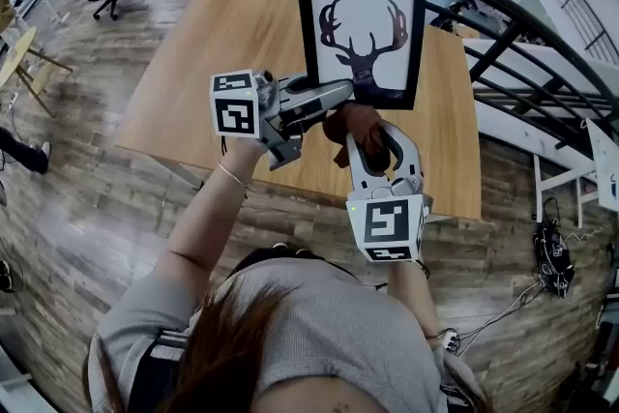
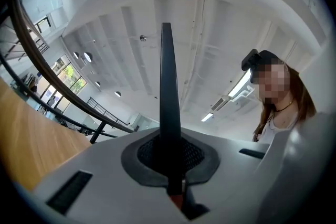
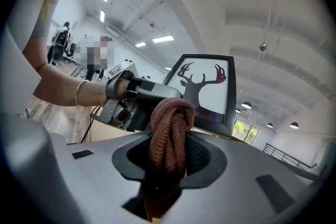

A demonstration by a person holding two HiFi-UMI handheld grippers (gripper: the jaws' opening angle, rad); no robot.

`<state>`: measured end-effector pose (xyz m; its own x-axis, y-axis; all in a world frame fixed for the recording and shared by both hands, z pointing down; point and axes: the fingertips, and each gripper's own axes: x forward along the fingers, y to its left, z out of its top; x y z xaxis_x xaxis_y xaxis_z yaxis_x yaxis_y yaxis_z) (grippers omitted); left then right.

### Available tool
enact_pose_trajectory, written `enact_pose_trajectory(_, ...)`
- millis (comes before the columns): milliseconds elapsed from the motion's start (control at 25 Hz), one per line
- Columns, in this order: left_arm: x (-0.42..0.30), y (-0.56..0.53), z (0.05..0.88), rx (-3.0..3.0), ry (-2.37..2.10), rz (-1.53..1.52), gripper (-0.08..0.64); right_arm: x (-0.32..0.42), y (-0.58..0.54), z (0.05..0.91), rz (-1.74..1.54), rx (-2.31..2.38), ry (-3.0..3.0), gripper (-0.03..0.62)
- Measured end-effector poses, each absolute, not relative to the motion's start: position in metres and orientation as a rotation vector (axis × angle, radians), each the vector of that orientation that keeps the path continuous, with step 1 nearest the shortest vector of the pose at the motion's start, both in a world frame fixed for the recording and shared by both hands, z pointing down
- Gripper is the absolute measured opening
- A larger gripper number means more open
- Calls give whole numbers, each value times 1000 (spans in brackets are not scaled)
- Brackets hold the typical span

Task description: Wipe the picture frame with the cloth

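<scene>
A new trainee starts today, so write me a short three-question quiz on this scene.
1. Pick one. What is the right gripper shut on?
A. a cloth
B. a sponge
C. nothing
2. Fill in the blank. The left gripper is shut on the lower ___ corner of the picture frame, as the head view shows it.
3. True or false: the picture frame lies flat, face down.

Key:
1. A
2. left
3. False. It stands upright, with the deer picture facing the person.
</scene>
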<state>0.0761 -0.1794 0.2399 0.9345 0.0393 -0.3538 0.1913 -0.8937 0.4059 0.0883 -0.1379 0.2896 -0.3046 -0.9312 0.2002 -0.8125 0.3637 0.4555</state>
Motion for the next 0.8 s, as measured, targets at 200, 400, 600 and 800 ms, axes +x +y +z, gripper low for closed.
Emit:
enact_pose_trajectory(200, 77, -178, 253, 2689, 123, -403, 17, 105, -126, 271, -367, 1583, -2283, 133)
enact_pose_trajectory(400, 79, -165, 272, 2748, 87, -289, 17, 144, -113, 172, -609, 1734, -2312, 133)
enact_pose_trajectory(600, 79, -169, 280, 2771, 87, -200, 17, 177, -142, 81, -831, 1903, -2118, 133)
enact_pose_trajectory(800, 77, -165, 276, 2778, 145, -197, 17, 173, -178, 91, -786, 1890, -2010, 133)
